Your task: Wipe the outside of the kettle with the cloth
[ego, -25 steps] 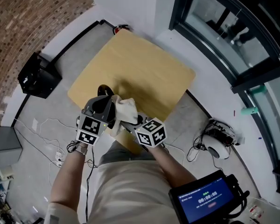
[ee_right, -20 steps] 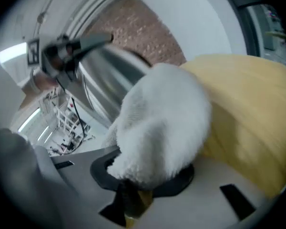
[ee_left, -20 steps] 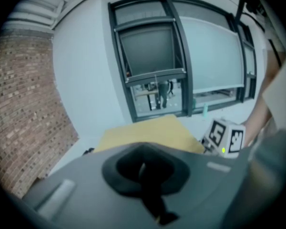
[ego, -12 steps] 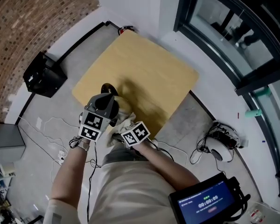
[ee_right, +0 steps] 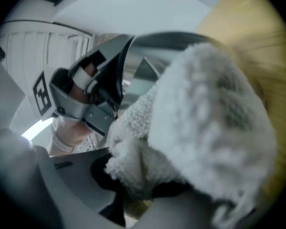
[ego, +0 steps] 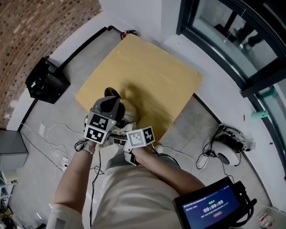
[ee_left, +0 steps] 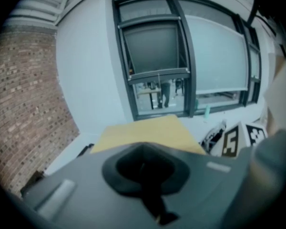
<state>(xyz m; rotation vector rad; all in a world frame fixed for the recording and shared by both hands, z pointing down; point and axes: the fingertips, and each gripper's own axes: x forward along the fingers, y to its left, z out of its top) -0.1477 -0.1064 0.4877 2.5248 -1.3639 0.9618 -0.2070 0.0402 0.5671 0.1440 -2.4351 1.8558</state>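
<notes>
In the head view, the left gripper (ego: 103,123) and the right gripper (ego: 140,138) are seen at the lower-left edge of the table (ego: 152,75), with the white cloth (ego: 128,113) between them. In the left gripper view, only grey housing is shown, and it cannot be told whether the jaws are apart or together. In the right gripper view, the cloth is clamped in the jaws, in front of the steel kettle (ee_right: 150,63) at upper centre.

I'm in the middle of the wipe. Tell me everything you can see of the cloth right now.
The cloth is white and fluffy, like terry towelling, and is bunched into a thick wad rather than spread flat. One end is pinched in the right claw, which is shut on it. The rest bulges forward and fills most of the right gripper view. Its far side lies against the kettle, on the shiny metal wall. In the head view only a pale bit of it shows beside the kettle. No stains are visible.
</notes>
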